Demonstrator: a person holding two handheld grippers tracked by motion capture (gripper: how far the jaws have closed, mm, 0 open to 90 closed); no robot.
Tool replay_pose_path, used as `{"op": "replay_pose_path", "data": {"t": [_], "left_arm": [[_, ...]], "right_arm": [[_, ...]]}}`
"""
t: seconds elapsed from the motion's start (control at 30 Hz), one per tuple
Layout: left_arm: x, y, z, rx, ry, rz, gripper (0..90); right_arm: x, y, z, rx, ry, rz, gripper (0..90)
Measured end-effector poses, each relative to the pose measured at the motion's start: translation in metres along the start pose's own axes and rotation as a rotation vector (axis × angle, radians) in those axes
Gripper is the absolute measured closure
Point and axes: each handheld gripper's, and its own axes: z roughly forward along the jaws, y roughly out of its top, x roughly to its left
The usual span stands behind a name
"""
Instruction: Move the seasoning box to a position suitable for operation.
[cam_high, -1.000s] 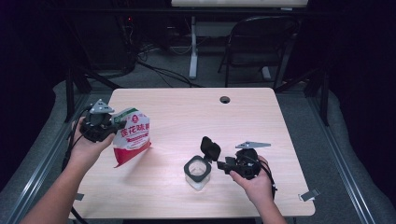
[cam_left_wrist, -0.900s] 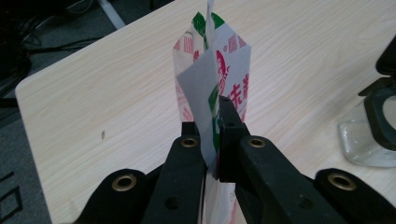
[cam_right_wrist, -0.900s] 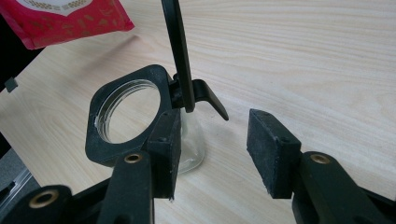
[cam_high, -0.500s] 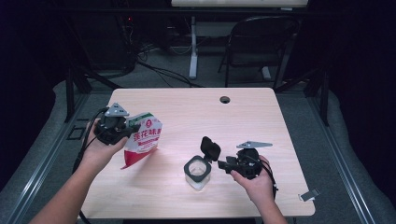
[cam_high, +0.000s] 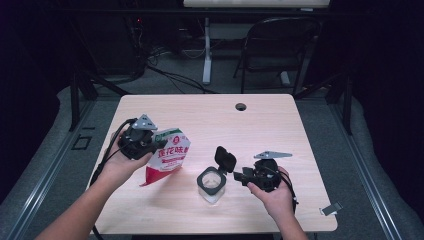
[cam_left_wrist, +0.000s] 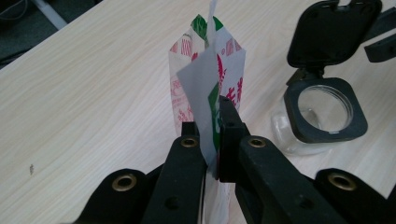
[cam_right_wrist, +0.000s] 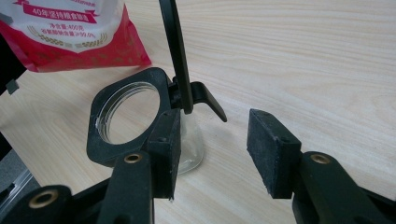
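Left: the left claw (cam_high: 152, 145) pinches the upper edge of a pouch (cam_high: 170, 155), its black jaws closed tight on the thin white film, as the left gripper view shows (cam_left_wrist: 212, 135). The pouch (cam_left_wrist: 205, 88) is white above with a green patch at the top and red printed characters, and red along its lower part; in the high view it hangs tilted, its red bottom corner close to the surface (cam_high: 300, 145), though contact cannot be told. The left hand (cam_high: 122, 162) wraps the gripper body from below, the forearm entering from the lower left corner.

Centre: a clear jar (cam_high: 211, 185) stands upright on the pale wooden surface, near the pouch and apart from it. Its square black collar carries a hinged black lid (cam_high: 225, 159), raised upright at the far right side of the round mouth.

Right: the right claw (cam_high: 240, 176) lies level, pointing at the jar, jaws parted wide with nothing between them. In the right gripper view (cam_right_wrist: 212, 149) one pad sits just beside the collar (cam_right_wrist: 126, 116); contact cannot be told. The right hand (cam_high: 272, 192) holds the gripper from below.
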Motion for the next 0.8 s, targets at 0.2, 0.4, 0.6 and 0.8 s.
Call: {"op": "replay_pose_path", "data": {"t": [0.2,0.4,0.6,0.8], "left_arm": [[-0.011,0.007,0.002,0.02,-0.029,0.028,90.0],[-0.019,0.011,0.003,0.033,-0.049,0.056,90.0],[-0.026,0.012,0.005,0.034,-0.06,0.065,90.0],[-0.029,0.01,0.006,0.044,-0.071,0.075,90.0]], "right_arm": [[0.0,0.0,-0.001,-0.006,0.002,0.003,54.7],[-0.001,0.001,-0.002,-0.007,0.001,0.0,54.7],[-0.001,0.001,-0.003,-0.013,0.004,0.002,54.6],[0.0,0.001,-0.005,-0.016,0.007,0.0,54.6]]}}
